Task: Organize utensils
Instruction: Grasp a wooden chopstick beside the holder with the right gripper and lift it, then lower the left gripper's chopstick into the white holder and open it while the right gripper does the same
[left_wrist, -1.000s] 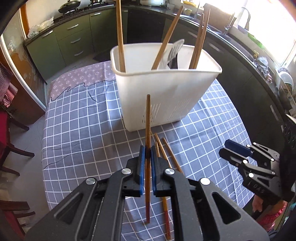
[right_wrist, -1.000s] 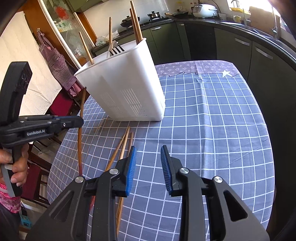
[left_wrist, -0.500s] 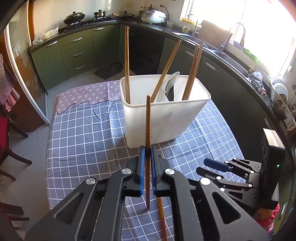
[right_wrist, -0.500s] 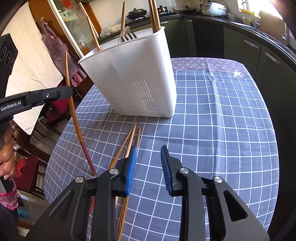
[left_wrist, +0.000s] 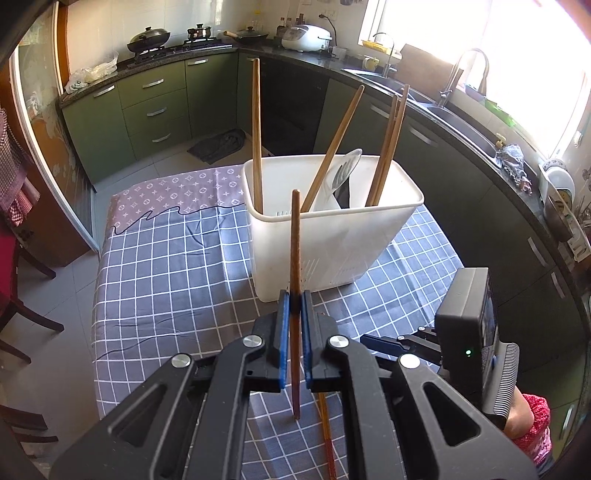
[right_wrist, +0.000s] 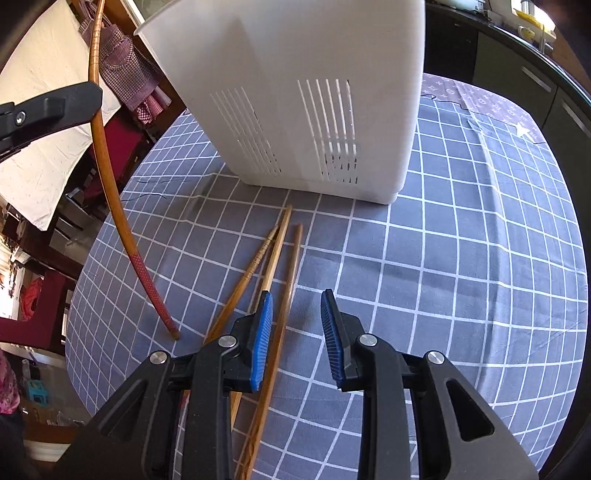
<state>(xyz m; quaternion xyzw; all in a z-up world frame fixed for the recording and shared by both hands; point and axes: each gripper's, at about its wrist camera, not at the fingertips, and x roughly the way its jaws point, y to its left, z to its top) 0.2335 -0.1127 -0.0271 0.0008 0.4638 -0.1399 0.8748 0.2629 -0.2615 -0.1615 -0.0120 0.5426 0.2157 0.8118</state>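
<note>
In a sunlit kitchen, a table under a grey checked cloth (left_wrist: 159, 280) carried a white slotted utensil holder (left_wrist: 343, 243) that already had several chopsticks and a pale spoon standing in it. The left gripper (left_wrist: 293, 317) was clamped tight on one chopstick (left_wrist: 294, 236), held upright in front of the holder, probably so it could drop in end first. Its patterned red end (right_wrist: 147, 288) hung near the cloth; whether it touched was hard to tell. The right gripper (right_wrist: 295, 332) was partly open and held nothing, pointing down over three loose chopsticks (right_wrist: 280, 254) lying side by side just before the holder, seemingly lined up to pick one next.
</note>
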